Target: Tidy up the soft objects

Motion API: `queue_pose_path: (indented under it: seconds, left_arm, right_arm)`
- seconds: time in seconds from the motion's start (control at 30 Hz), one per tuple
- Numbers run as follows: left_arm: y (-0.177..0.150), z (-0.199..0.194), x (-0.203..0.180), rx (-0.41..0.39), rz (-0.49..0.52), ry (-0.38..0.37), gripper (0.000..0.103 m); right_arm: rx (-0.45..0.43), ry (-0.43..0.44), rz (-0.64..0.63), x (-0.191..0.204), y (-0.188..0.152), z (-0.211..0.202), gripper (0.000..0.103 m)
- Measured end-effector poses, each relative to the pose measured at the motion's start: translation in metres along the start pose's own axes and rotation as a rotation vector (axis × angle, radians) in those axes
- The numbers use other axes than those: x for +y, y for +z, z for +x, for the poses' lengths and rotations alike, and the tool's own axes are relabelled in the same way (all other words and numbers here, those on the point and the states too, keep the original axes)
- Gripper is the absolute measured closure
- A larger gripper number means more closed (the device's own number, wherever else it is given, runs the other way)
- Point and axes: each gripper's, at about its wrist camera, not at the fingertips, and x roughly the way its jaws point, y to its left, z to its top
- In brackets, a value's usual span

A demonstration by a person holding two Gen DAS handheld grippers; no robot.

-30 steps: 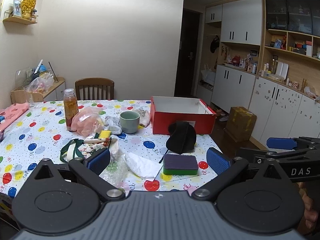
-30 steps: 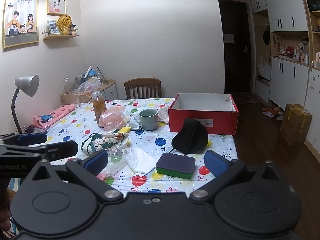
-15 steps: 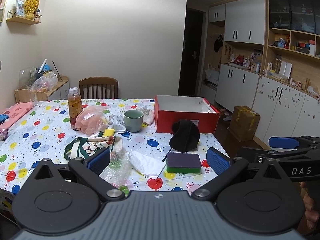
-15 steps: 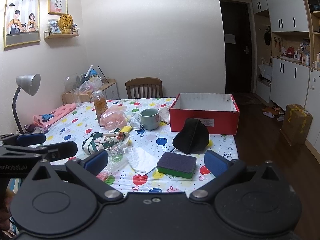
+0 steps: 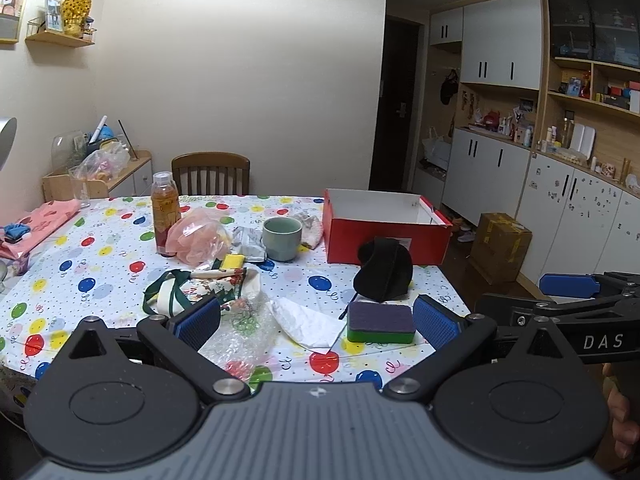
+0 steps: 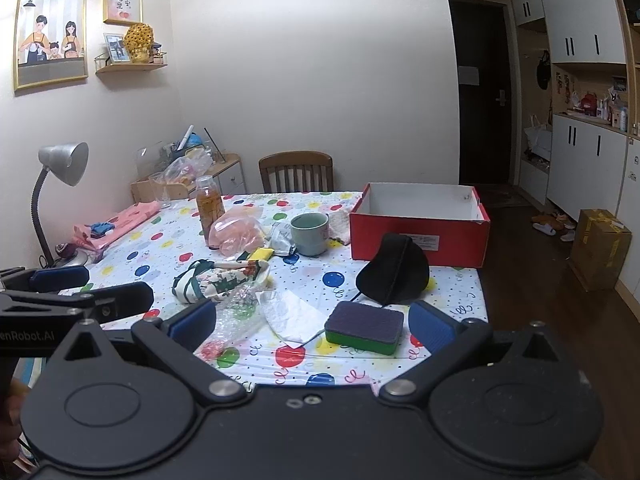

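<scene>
A purple-topped green sponge (image 5: 380, 323) lies near the table's front edge, with a black face mask (image 5: 383, 270) just behind it and an open red box (image 5: 384, 226) beyond. A white tissue (image 5: 308, 320), bubble wrap (image 5: 240, 332) and a floral cloth bag (image 5: 200, 286) lie to the left. My left gripper (image 5: 316, 322) is open and empty, held short of the table. My right gripper (image 6: 312, 326) is open and empty, beside the left one; the sponge (image 6: 364, 327) shows between its fingers, in front of the mask (image 6: 394, 270) and the box (image 6: 420, 226).
A green mug (image 5: 282, 238), a pink plastic bag (image 5: 198, 236), a juice bottle (image 5: 165, 212) and a small yellow sponge (image 5: 233, 261) stand mid-table. Pink cloth (image 5: 36, 224) lies at the far left, a desk lamp (image 6: 60, 184) beside it. A chair (image 5: 211, 174) stands behind.
Both grippers have drawn back and risen slightly, so the table looks a bit farther away. Nothing on the table has moved.
</scene>
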Motion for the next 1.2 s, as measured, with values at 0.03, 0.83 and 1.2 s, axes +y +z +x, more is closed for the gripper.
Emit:
queue_pose_path:
  seconds: [0.03, 0.83, 1.2]
  left_arm:
    - [0.0, 0.0, 0.0, 0.0, -0.001, 0.002, 0.0]
    - [-0.001, -0.003, 0.0, -0.002, -0.006, 0.012, 0.0]
    - [0.005, 0.01, -0.004, 0.001, -0.025, 0.01, 0.0]
  right_arm:
    - [0.002, 0.002, -0.001, 0.0, 0.001, 0.001, 0.0]
    - [0.007, 0.012, -0.008, 0.001, 0.004, 0.001, 0.001]
    - [0.01, 0.02, -0.017, 0.001, 0.005, 0.003, 0.0]
